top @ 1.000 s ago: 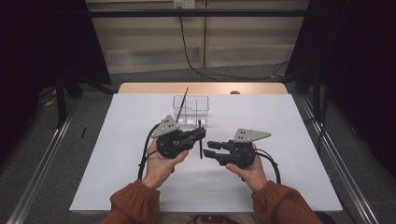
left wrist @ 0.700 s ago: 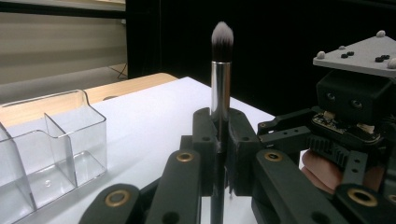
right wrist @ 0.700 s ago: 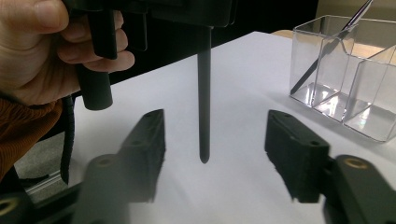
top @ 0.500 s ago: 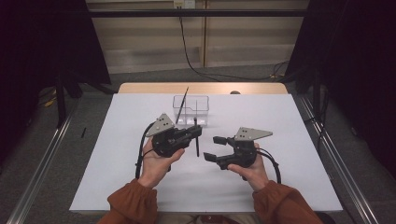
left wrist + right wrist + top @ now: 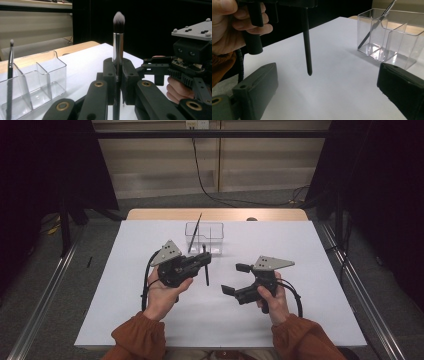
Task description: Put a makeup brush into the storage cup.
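Observation:
My left gripper [image 5: 204, 261] is shut on a makeup brush [image 5: 206, 270] and holds it upright above the white table. In the left gripper view the jaws [image 5: 117, 75] clamp the brush [image 5: 118, 42] just below its silver ferrule, white-tipped bristles up. My right gripper [image 5: 235, 279] stands to its right; its jaws have just been opening and are now wide apart with nothing between them. In the right gripper view [image 5: 327, 85] the brush's black handle [image 5: 307, 50] hangs a little ahead of the jaws, clear of both.
A clear plastic organizer [image 5: 212, 231] with compartments stands behind the grippers, and a thin brush [image 5: 194, 232] leans in it. The organizer [image 5: 47, 82] [image 5: 402, 42] is close to both grippers. White paper [image 5: 310, 250] covers the table; the floor drops off on either side.
The right gripper's jaws have spread from nearly closed to wide open, beside the brush's lower handle. The left gripper still holds the brush and has barely shifted.

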Action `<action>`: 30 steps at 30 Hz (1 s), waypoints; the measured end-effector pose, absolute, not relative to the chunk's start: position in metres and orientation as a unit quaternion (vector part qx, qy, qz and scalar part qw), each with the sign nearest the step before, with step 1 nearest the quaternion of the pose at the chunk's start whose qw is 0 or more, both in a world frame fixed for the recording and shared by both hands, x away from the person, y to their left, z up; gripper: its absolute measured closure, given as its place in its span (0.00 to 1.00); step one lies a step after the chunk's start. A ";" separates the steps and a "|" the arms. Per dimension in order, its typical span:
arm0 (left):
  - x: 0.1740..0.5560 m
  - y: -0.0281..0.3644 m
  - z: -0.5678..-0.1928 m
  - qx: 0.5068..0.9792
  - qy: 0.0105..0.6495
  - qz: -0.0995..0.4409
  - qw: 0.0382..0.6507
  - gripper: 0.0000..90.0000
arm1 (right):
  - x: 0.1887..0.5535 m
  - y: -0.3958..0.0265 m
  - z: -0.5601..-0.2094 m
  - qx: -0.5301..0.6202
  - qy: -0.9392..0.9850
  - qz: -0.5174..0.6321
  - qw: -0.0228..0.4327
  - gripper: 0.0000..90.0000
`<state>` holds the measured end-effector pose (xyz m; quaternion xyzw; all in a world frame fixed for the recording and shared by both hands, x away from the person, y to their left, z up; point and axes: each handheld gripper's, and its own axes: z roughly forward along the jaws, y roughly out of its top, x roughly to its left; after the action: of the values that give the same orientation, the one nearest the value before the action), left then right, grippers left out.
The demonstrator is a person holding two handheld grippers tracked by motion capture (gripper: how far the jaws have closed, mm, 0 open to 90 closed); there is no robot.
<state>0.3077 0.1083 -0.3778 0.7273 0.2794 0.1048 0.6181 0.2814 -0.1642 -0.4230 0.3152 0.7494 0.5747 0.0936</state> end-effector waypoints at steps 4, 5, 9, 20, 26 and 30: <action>0.309 0.116 -0.375 0.724 0.285 0.111 0.618 0.93 | 0.280 -0.167 -0.422 0.321 0.745 0.574 0.109 0.05; 0.309 0.118 -0.374 0.724 0.287 0.113 0.617 0.93 | 0.280 -0.169 -0.423 0.322 0.744 0.575 0.109 0.05; 0.310 0.126 -0.371 0.725 0.286 0.118 0.615 0.93 | 0.277 -0.175 -0.423 0.325 0.740 0.576 0.121 0.05; 0.316 0.141 -0.364 0.727 0.296 0.128 0.606 0.93 | 0.267 -0.204 -0.425 0.352 0.722 0.573 0.166 0.05; 0.321 0.150 -0.362 0.723 0.304 0.138 0.605 0.93 | 0.258 -0.221 -0.427 0.366 0.713 0.571 0.177 0.05; 0.324 0.155 -0.361 0.724 0.309 0.139 0.602 0.93 | 0.252 -0.235 -0.429 0.382 0.704 0.570 0.185 0.04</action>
<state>0.3243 0.1545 -0.3608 0.7235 0.3086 0.1387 0.6017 0.2524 -0.2346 -0.4295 0.3818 0.7037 0.5700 0.1845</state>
